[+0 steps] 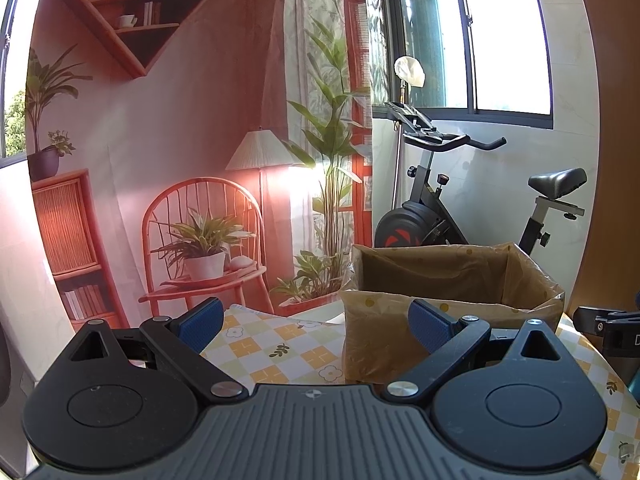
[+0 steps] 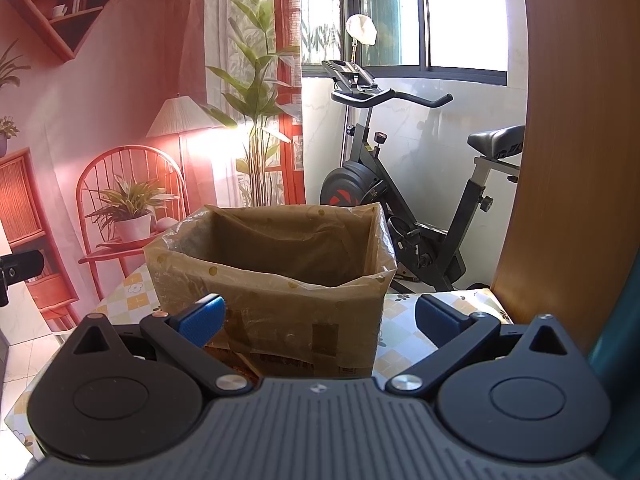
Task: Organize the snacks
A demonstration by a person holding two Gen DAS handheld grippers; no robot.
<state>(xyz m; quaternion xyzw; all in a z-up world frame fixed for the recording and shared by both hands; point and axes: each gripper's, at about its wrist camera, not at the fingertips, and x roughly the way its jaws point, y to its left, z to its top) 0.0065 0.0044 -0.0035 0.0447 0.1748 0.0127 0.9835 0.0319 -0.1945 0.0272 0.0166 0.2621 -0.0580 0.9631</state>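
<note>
A cardboard box [image 1: 452,280] lined with a translucent dotted plastic bag stands open-topped on the checked tablecloth [image 1: 280,344]. My left gripper [image 1: 316,326] is open and holds nothing; it hovers just left of the box's near corner. In the right wrist view the same box [image 2: 272,276] stands straight ahead, and my right gripper [image 2: 320,320] is open with nothing in it, right in front of the box's near wall. A printed packet edge [image 2: 240,360] lies at the box's foot, partly hidden. Nothing shows inside the box from here.
A printed backdrop [image 1: 180,120] of a room hangs behind the table. An exercise bike [image 1: 460,200] stands by the window beyond the box. A wooden panel [image 2: 568,160] rises at the right. The right gripper's body [image 1: 608,328] shows at the right edge.
</note>
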